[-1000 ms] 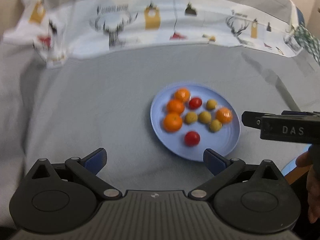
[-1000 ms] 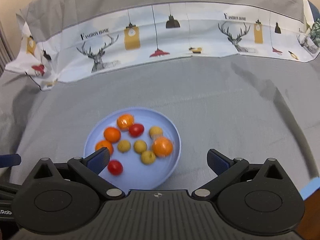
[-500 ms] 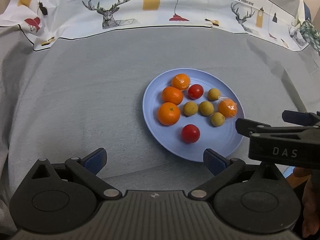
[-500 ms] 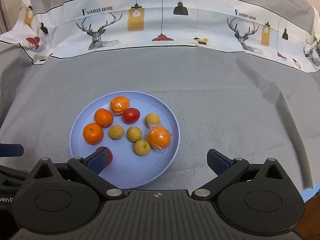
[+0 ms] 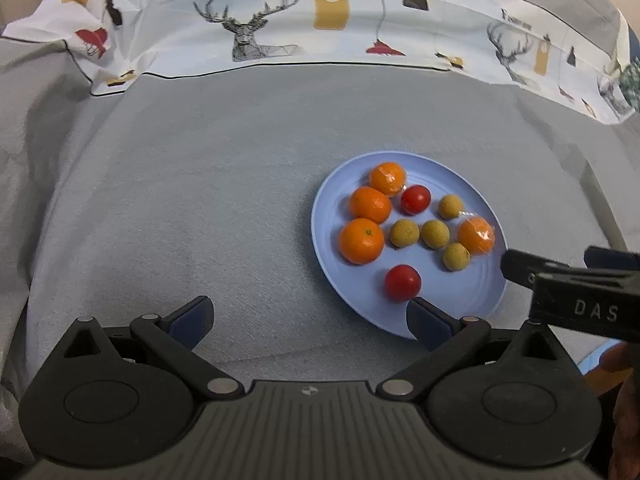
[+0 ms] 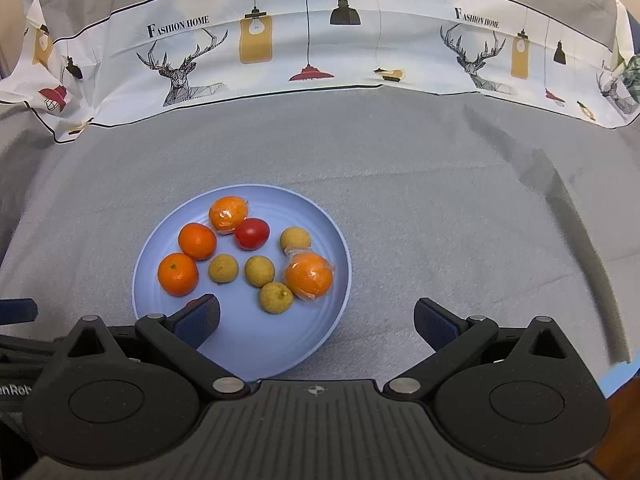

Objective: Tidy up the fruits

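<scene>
Over the blue plate [image 6: 340,248], both hand-held grippers [image 5: 308,316] [image 6: 316,320] gape wide — empty.

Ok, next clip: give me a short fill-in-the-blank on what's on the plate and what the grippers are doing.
1. All the fruit sits on a round plate coloured ____.
2. The plate holds ____ oranges, two of them, such as the wrapped orange, in clear film.
3. The number of small yellow-brown fruits is ____.
4. The left gripper and right gripper both have their fingers ____, holding nothing.

Missing words: blue; four; four; open
</scene>
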Demonstrator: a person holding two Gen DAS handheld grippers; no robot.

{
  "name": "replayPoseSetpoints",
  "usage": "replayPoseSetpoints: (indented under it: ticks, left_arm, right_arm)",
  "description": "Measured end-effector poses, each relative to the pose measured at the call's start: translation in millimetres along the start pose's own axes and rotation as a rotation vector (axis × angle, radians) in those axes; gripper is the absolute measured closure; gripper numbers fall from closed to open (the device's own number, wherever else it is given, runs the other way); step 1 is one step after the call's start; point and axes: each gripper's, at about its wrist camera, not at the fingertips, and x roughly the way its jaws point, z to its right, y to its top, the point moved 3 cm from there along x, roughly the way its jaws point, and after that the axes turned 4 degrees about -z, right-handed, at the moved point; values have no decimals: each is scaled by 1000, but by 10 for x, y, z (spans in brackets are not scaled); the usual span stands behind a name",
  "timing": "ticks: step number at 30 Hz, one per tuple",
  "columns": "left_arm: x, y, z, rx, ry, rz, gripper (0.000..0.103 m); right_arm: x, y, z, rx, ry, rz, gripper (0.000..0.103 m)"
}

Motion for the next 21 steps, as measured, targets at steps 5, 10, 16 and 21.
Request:
replayPoseSetpoints:
  ticks: [5, 10, 16, 21]
  left_arm:
    - [14, 4, 8, 2, -19, -9, 0]
    - [13, -2, 25, 9, -23, -6, 0]
    - [14, -1, 29, 11, -24, -4, 0]
    - [8, 1, 32, 10, -25, -3, 0]
  right_arm:
    - [18, -13, -39, -29, -6, -9, 1]
    - [20, -8, -51, -39, -18, -7, 1]
    - [20, -3, -47, -37, -20, -6, 1]
    - [17, -9, -52, -38, -21, -4, 1]
